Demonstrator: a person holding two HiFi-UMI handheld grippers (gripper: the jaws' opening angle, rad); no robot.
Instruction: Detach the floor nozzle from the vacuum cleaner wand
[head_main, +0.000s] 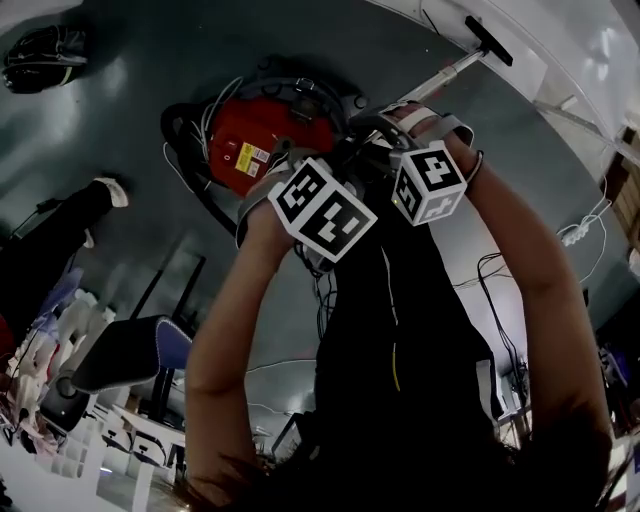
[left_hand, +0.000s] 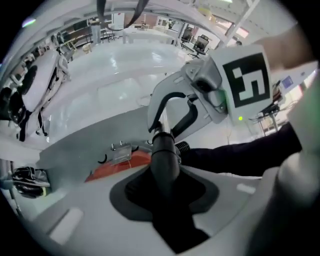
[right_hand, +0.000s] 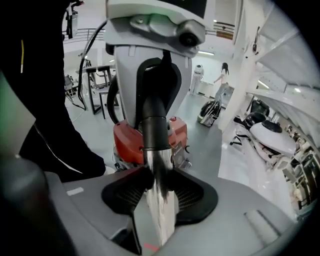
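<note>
So, the person is standing right over the red vacuum cleaner (head_main: 260, 135), which sits on the grey floor (head_main: 150, 90), and both arms reach down with the two marker cubes almost touching each other.

Left hand-held gripper (left_hand: 165, 200) is clamped on the black handle tube (left_hand: 164, 160). In the left gripper view the tube runs straight up out of the gap and the dark pads sit tight against it on both sides. It points steeply down toward the canister, and the red shell peeks out just behind the jaw.

Right hand-held gripper (right_hand: 160, 220) is closed on the shiny metal part of the vacuum cleaner wand (head_main: 440, 75), just beside where the chrome disappears into the black collar (right_hand: 154, 135). Pads are pressed against the chrome on either side. The other gripper shows up right above it in that view, so both are gripping the same tube line, close together, one on black and one on chrome.

Floor nozzle (head_main: 490, 40) is well apart from the hands, up in the top right corner of the head view at the far end of the wand, next to a white ledge (head_main: 560, 60). From that angle it looks like it's on the wand, though the joint is too small to read properly.
</note>
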